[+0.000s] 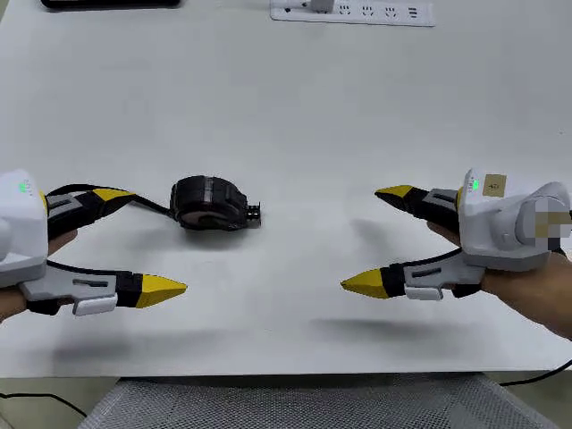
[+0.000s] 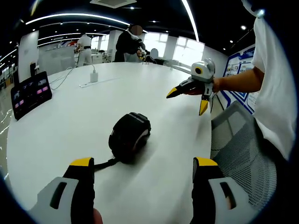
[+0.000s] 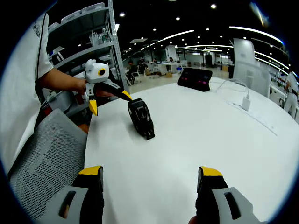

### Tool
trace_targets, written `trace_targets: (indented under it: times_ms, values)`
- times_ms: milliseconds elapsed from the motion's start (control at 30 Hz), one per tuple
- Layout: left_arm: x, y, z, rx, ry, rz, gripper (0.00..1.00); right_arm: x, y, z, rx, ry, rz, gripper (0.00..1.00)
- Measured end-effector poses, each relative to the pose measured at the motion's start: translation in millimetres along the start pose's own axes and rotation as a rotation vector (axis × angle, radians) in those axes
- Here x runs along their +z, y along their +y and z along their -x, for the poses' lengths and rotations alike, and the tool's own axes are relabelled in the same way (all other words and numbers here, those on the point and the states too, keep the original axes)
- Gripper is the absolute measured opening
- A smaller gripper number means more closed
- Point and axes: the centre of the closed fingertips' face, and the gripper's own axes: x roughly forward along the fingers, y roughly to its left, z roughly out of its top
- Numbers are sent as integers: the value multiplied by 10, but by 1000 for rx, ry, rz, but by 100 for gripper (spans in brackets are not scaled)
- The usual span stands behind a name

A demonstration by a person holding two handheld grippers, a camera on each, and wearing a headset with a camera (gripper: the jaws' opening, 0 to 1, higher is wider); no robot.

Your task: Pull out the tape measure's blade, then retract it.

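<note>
A black tape measure (image 1: 210, 203) lies on the white table (image 1: 295, 116), its blade tip (image 1: 254, 213) pointing right and fully wound in. Its black strap (image 1: 147, 204) trails left toward my left gripper (image 1: 147, 241), which is open just left of the case without touching it. My right gripper (image 1: 366, 238) is open farther right, well apart from the blade tip. In the left gripper view the tape measure (image 2: 130, 135) sits just ahead of my open left gripper (image 2: 142, 163), with the right gripper (image 2: 185, 103) beyond. In the right gripper view the tape measure (image 3: 141, 117) lies far ahead of my open right gripper (image 3: 150, 171).
A white power strip (image 1: 353, 11) and a dark flat device (image 1: 107, 3) lie at the table's far edge. A grey mesh chair (image 1: 295, 402) stands below the near edge. A tablet (image 2: 30, 93) and a plugged charger (image 2: 93, 76) sit farther along the table.
</note>
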Motion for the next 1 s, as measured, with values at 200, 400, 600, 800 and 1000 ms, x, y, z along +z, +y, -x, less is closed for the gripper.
trace_targets:
  times_ms: [200, 400, 600, 800, 1000]
  values:
    - [2, 54, -59, -5, 6, -13, 83, 16, -30, -64, 9, 2, 8, 82]
    - [-1, 40, -132, -24, 22, -38, 82, 35, -63, -159, 29, 6, 20, 82]
    - [-4, 90, -179, -33, 38, -61, 82, 70, -88, -232, 42, 8, 31, 82]
    - [5, 157, -231, -38, 55, -89, 80, 92, -89, -302, 56, 14, 43, 81]
    - [33, 212, -319, -49, 73, -127, 76, 96, -90, -374, 71, 23, 54, 80]
